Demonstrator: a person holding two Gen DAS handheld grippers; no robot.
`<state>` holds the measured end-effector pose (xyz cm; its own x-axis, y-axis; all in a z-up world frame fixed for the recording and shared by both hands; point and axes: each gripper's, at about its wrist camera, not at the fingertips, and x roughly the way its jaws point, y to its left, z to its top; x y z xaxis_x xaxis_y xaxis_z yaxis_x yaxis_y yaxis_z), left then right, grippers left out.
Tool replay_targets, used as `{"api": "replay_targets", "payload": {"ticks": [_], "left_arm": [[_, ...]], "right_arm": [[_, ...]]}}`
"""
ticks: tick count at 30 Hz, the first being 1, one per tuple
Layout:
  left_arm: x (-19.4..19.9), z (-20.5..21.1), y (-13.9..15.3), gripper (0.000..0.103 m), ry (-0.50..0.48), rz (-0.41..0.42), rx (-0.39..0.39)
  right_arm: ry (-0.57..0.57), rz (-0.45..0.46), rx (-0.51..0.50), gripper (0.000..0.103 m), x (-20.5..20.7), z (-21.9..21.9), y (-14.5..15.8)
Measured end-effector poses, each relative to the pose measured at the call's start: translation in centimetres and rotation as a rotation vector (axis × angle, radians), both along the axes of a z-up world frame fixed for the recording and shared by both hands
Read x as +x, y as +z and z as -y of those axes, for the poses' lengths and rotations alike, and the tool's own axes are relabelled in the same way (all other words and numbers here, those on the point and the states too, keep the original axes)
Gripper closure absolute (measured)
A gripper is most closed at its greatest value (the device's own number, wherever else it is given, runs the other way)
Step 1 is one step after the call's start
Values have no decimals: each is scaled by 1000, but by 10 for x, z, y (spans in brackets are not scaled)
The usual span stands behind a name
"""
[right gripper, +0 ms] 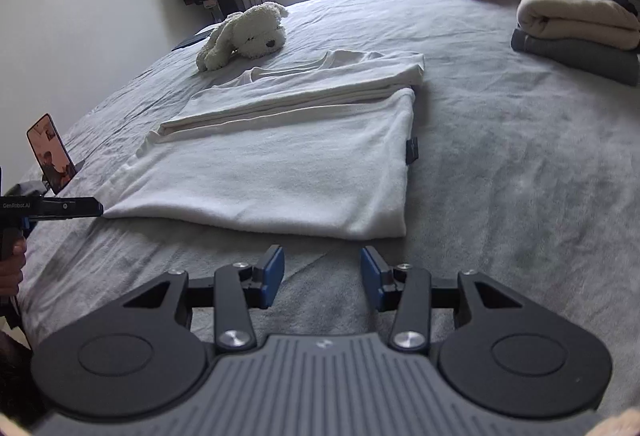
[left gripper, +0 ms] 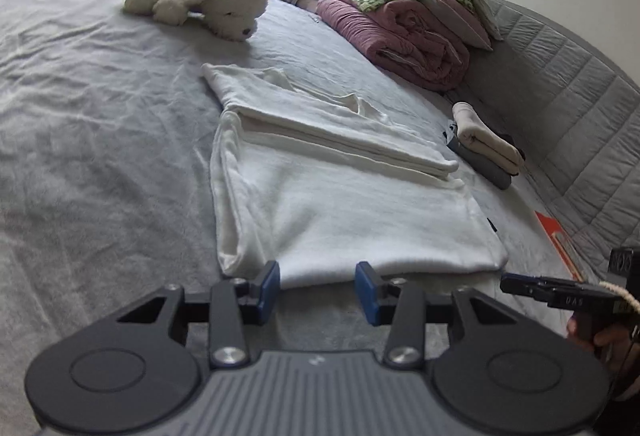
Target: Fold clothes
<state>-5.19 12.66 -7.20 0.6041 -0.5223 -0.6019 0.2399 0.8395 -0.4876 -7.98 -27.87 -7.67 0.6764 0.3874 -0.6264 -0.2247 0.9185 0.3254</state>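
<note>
White shirt (right gripper: 272, 171) lies part-folded on bed (right gripper: 520, 195), near hem facing both gaping, empty grippers.

Both claws open, held low and level

The left claw (left gripper: 316, 290) has its blue-padded fingers (left gripper: 269, 286) spread apart with nothing between them. The right claw (right gripper: 322, 276) is likewise parted and holds nothing. In each wrist view the other claw shows at the frame edge, gripped by a bare hand (right gripper: 14, 268).
</note>
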Motion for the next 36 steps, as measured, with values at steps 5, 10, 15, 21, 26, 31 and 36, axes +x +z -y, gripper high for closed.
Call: {"api": "replay_targets", "payload": {"ticks": [5, 10, 15, 21, 26, 31, 36], "left_arm": [[10, -24, -16, 58, 68, -201, -130], [19, -40, -35, 59, 156, -271, -306], [20, -35, -37, 60, 203, -246, -330], [31, -37, -40, 60, 243, -247, -380], [39, -38, -42, 61, 243, -249, -395], [48, -37, -44, 69, 233, -246, -389], [51, -38, -45, 74, 240, -253, -385]], "right_arm": [[-75, -118, 212, 56, 9, 26, -5], [-141, -174, 376, 56, 19, 40, -16], [-190, -194, 475, 59, 28, 49, -21], [-197, -208, 529, 59, 36, 52, -22], [-203, -218, 564, 59, 44, 55, -22], [-203, -218, 568, 62, 53, 57, -22], [-204, -235, 576, 76, 59, 60, -25]]}}
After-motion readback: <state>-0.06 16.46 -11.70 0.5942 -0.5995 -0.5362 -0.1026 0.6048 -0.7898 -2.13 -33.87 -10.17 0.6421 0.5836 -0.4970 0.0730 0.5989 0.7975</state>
